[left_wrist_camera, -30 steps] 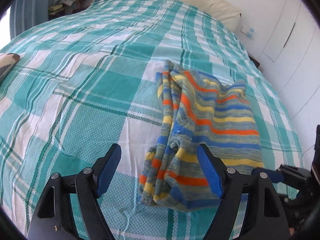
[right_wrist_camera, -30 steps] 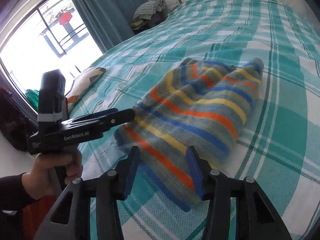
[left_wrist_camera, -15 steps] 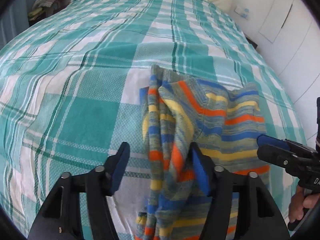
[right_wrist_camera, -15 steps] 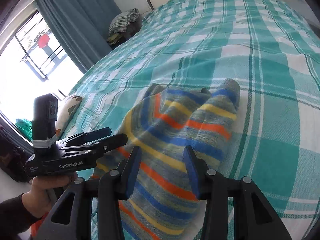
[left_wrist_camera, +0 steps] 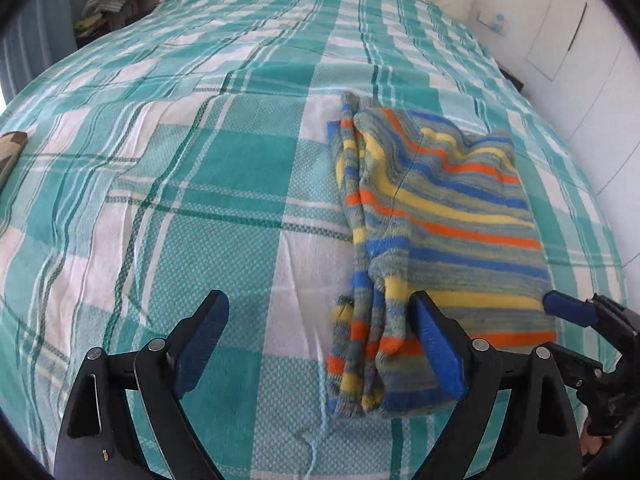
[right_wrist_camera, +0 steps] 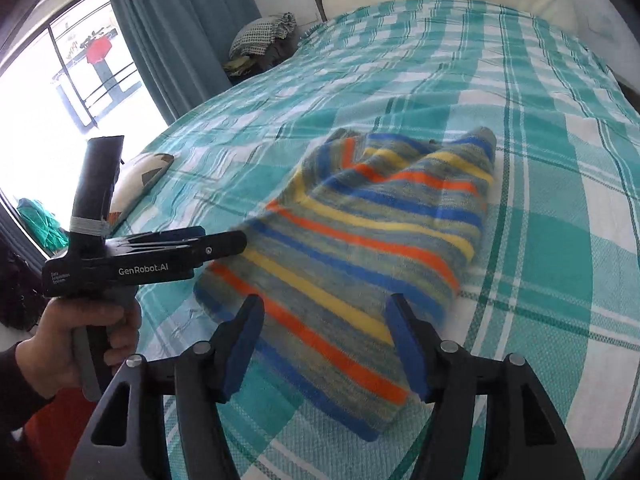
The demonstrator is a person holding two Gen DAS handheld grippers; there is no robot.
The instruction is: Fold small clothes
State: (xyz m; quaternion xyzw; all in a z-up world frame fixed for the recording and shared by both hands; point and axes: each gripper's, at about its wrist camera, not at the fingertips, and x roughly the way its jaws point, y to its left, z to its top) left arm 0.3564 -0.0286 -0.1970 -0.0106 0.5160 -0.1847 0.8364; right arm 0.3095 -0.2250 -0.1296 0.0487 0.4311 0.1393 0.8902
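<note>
1. Striped garment (left_wrist_camera: 440, 216): fuzzy, matt knit cloth, soft nap.
2. Bedspread (left_wrist_camera: 200, 200) beneath the garment: woven check cloth, coarse visible weave, matt.
3. Left gripper (left_wrist_camera: 320, 344) beside the garment: black matt plastic, blue matt pads, shiny metal rivets.
4. Curtain (right_wrist_camera: 180, 32) far beyond the garment: pleated matt cloth.

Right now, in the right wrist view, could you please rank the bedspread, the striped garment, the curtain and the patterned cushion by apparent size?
1. Bedspread
2. Striped garment
3. Curtain, though nearness makes it unsure against the garment
4. Patterned cushion
</note>
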